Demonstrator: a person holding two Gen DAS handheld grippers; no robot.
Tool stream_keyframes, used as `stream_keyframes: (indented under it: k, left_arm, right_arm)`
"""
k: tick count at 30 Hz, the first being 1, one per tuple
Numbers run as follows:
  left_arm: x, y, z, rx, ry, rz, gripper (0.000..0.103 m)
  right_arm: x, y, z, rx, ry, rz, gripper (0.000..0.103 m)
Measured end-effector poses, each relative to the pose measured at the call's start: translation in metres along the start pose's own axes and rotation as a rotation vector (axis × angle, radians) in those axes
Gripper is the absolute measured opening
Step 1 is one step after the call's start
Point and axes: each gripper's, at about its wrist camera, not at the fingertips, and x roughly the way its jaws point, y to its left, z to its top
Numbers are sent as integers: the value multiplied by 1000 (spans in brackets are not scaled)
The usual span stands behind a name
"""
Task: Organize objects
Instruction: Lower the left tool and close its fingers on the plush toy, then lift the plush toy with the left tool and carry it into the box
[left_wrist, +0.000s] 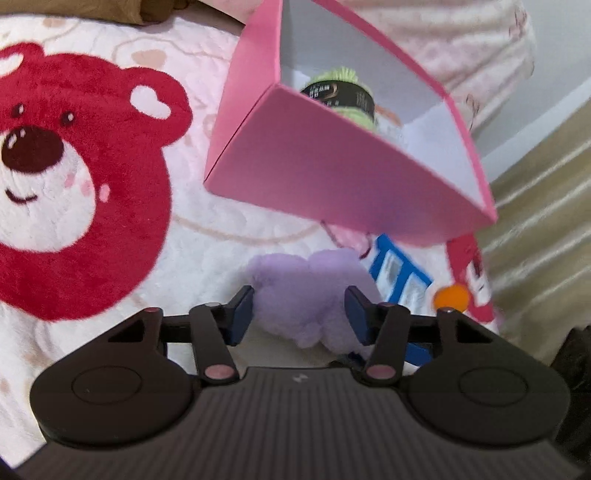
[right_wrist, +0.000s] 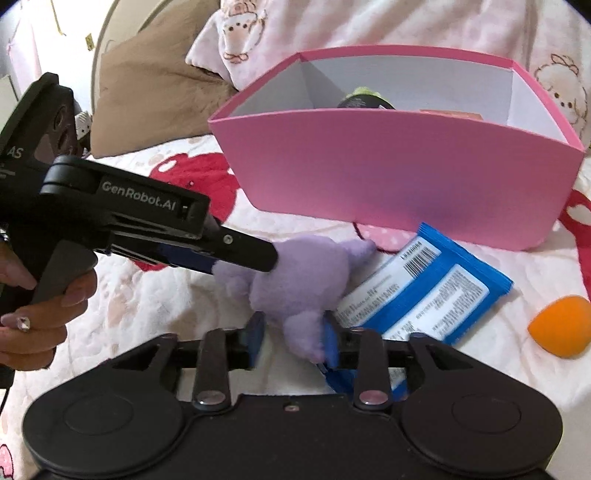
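Observation:
A purple plush toy (left_wrist: 308, 295) lies on the bear-print blanket in front of a pink box (left_wrist: 325, 173). My left gripper (left_wrist: 299, 314) straddles the plush, its jaws wide, blue pads at either side of it. In the right wrist view the left gripper (right_wrist: 236, 254) reaches in from the left and touches the plush (right_wrist: 299, 280). My right gripper (right_wrist: 293, 343) is open, with a lower lobe of the plush between its pads. A blue packet (right_wrist: 428, 291) lies partly under the plush. An orange sponge (right_wrist: 559, 325) lies at the right.
The pink box (right_wrist: 399, 173) holds a green and black item (left_wrist: 341, 96) and something orange-red (right_wrist: 450, 114). The blanket (left_wrist: 74, 166) shows a large red bear face. A brown cushion (right_wrist: 155, 99) and pink bedding lie behind the box.

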Motion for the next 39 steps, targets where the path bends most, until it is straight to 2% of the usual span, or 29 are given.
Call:
stream_keyframes:
  k: [2, 5, 9, 12, 14, 16, 17, 19, 22, 26, 29, 33, 39]
  left_arm:
    - [4, -1, 1, -16, 18, 2, 46]
    - [9, -9, 0, 31, 18, 46, 44]
    - [12, -9, 0, 23, 10, 76, 46]
    - [8, -8, 3, 23, -1, 70, 49]
    - [1, -4, 5, -21, -22, 47, 55]
    - [-1, -1, 9, -58, -7, 9, 55]
    - [-1, -2, 10, -53, -8, 18, 55]
    - [3, -7, 10, -23, -1, 53, 55]
    - [19, -12, 6, -9, 50, 90, 54]
    - [21, -17, 1, -24, 16, 78, 49]
    - [10, -33, -3, 59, 3, 74, 48]
    - [-7, -64, -16, 226, 0, 122, 48]
    - [-44, -94, -24, 345, -14, 108, 48]
  right_arm:
    - [3, 1, 5, 0, -9, -10, 72]
    - [6, -4, 5, 1, -16, -16, 73]
    - [5, -15, 3, -14, -51, -65, 78]
    - [6, -24, 5, 7, -75, -22, 82]
    - [9, -28, 10, 53, -59, 27, 82]
    - [7, -26, 12, 81, -59, 73, 82]
    - [5, -24, 13, 85, -64, 96, 82]
    - [4, -23, 14, 82, -76, 83, 81]
    - [13, -24, 13, 63, -59, 31, 77]
    - [15, -34, 11, 100, -38, 38, 56]
    - [6, -40, 11, 142, -27, 65, 54]
    - [-9, -31, 5, 143, 19, 87, 54]
    - [-48, -7, 3, 117, 3, 67, 56]
